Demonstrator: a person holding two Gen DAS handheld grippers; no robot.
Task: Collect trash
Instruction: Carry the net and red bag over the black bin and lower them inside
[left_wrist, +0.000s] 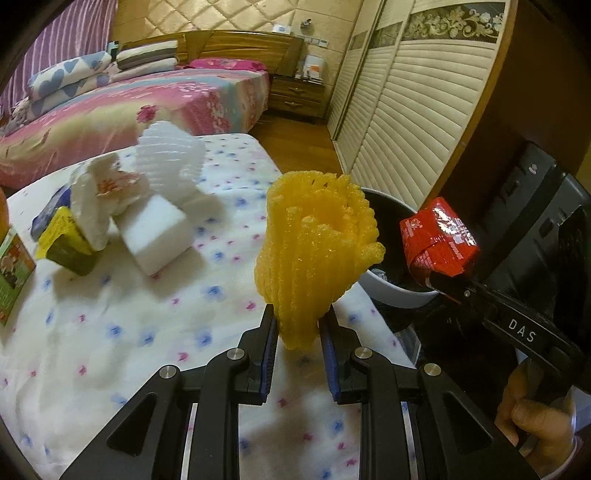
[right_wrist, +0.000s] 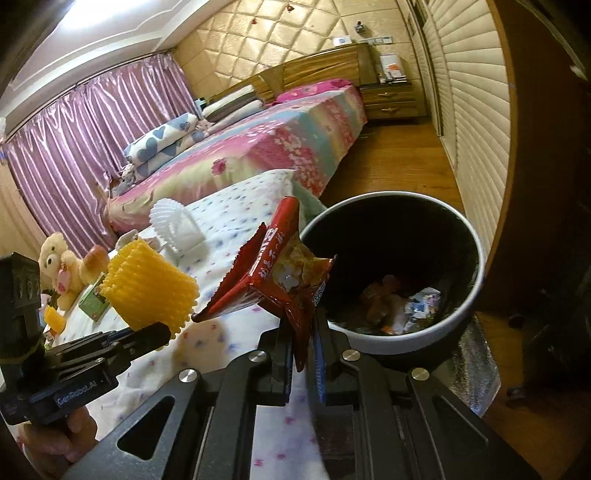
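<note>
The left gripper (left_wrist: 298, 325) has its jaws clamped on a yellow foam net (left_wrist: 314, 243); the right gripper (right_wrist: 303, 343) has its jaws pinched on a red snack wrapper (right_wrist: 273, 280). Both hang by the trash bin (right_wrist: 476, 258), past the edge of a flower-print table (left_wrist: 110, 314). Only the right view looks into the bin, at paper scraps (right_wrist: 417, 306); only the left shows white foam pieces (left_wrist: 155, 221). Behind stands a pink bed (left_wrist: 129, 110).

I see a yellow foam net (left_wrist: 314, 254), a red wrapper (right_wrist: 273, 280), and beside them a black-lined white bin (right_wrist: 476, 295).
</note>
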